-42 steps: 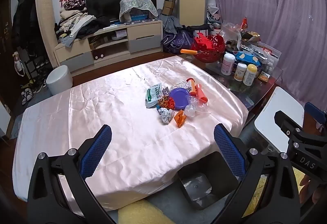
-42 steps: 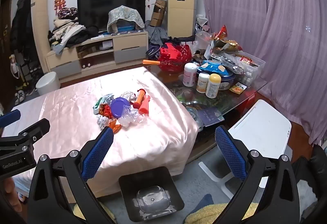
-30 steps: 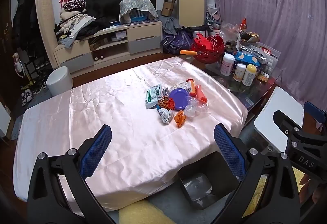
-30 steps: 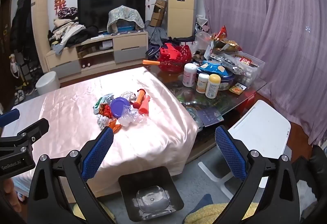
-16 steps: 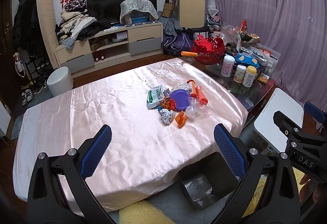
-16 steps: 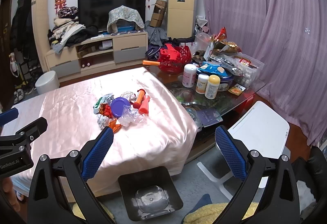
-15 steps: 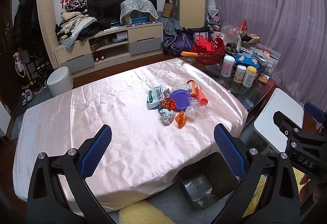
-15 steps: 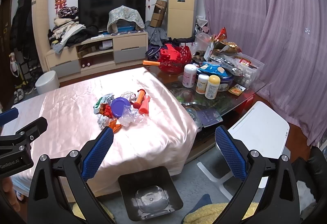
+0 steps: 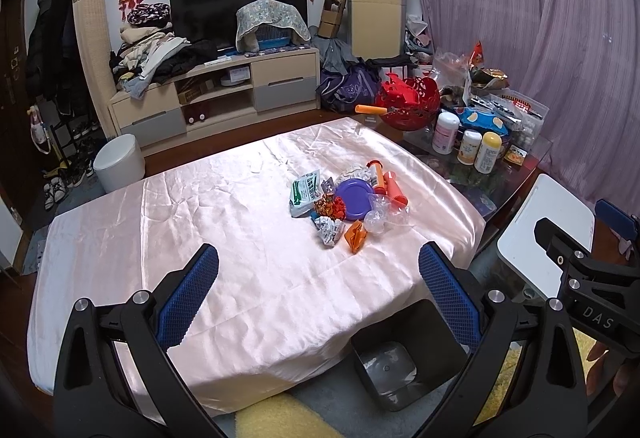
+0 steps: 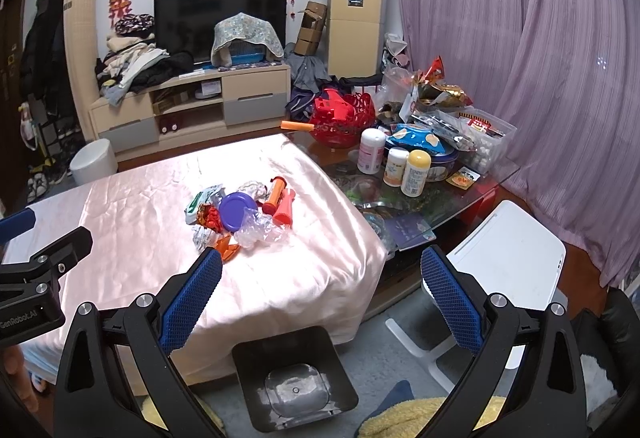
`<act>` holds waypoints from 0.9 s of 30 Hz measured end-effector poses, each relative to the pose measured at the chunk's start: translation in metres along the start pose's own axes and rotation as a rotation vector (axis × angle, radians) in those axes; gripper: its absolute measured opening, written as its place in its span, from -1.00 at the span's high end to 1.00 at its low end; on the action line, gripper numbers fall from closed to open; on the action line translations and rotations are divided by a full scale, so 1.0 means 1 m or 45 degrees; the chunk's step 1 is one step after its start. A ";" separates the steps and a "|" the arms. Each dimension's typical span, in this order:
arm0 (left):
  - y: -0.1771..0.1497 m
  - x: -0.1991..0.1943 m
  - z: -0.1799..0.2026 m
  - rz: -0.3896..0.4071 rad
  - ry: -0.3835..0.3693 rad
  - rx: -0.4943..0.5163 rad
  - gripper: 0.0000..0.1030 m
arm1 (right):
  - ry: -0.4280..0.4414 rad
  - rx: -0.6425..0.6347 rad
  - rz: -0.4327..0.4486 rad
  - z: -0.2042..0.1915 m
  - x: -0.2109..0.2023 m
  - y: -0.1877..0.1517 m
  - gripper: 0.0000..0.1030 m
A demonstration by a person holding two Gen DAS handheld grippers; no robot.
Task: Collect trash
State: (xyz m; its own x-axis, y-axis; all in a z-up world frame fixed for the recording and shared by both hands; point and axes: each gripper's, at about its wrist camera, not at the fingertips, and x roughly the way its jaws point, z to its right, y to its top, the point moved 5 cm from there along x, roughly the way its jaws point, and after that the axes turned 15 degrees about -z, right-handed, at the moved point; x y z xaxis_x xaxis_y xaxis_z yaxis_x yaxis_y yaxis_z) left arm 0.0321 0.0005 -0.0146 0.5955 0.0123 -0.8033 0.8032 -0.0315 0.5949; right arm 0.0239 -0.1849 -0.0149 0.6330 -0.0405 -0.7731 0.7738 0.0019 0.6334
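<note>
Left wrist view: your left gripper (image 9: 318, 288) has its fingers spread wide, empty | right gripper (image 10: 320, 290) also wide, empty | trash pile (image 9: 347, 203) lies near the table's (image 9: 224, 222) right edge, toward the far corner | black bin (image 10: 294, 384) stands on the floor just beside the near right corner.

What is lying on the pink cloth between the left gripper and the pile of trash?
Nothing: in the left wrist view, only bare pink cloth lies between the open left gripper and the pile of trash.
</note>
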 end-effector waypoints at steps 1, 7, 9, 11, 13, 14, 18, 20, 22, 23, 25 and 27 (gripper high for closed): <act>0.000 0.000 0.000 0.001 0.000 0.000 -0.84 | 0.000 0.000 0.000 0.000 0.000 0.000 -0.94; 0.000 -0.001 0.000 0.003 0.001 0.000 -0.84 | 0.000 0.000 0.001 0.000 -0.001 0.000 -0.94; 0.000 0.000 0.000 0.004 0.001 0.000 -0.84 | -0.001 -0.001 0.002 0.000 0.000 0.000 -0.94; 0.000 -0.001 0.000 0.004 0.001 0.001 -0.84 | -0.001 -0.002 0.001 0.000 0.000 0.000 -0.94; -0.001 0.000 0.000 0.006 0.001 0.002 -0.84 | -0.001 -0.001 0.002 0.000 0.000 0.000 -0.94; -0.001 0.000 0.000 0.006 0.001 0.001 -0.84 | -0.001 -0.001 0.002 0.000 0.001 0.000 -0.94; -0.001 -0.001 0.000 0.007 0.002 0.001 -0.84 | -0.003 -0.001 0.003 0.000 0.002 0.000 -0.94; -0.001 0.000 0.000 0.008 0.002 0.003 -0.84 | -0.002 -0.001 0.002 0.000 0.002 0.000 -0.94; -0.001 0.000 0.000 0.009 0.002 0.002 -0.84 | -0.003 -0.001 0.002 0.000 0.003 0.000 -0.94; -0.001 -0.001 0.000 0.008 0.003 0.002 -0.84 | -0.002 -0.001 0.003 0.001 0.004 0.000 -0.94; -0.001 -0.001 0.000 0.009 0.003 0.002 -0.84 | -0.003 0.000 0.002 0.001 0.004 0.000 -0.94; -0.001 -0.001 0.000 0.010 0.003 0.003 -0.84 | -0.002 -0.001 0.002 0.001 0.005 0.000 -0.94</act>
State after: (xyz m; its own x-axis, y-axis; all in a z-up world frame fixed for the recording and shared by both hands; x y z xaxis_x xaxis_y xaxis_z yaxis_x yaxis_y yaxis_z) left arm 0.0307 0.0006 -0.0146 0.6018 0.0144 -0.7985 0.7985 -0.0337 0.6011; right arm 0.0274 -0.1859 -0.0184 0.6343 -0.0424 -0.7719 0.7727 0.0029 0.6348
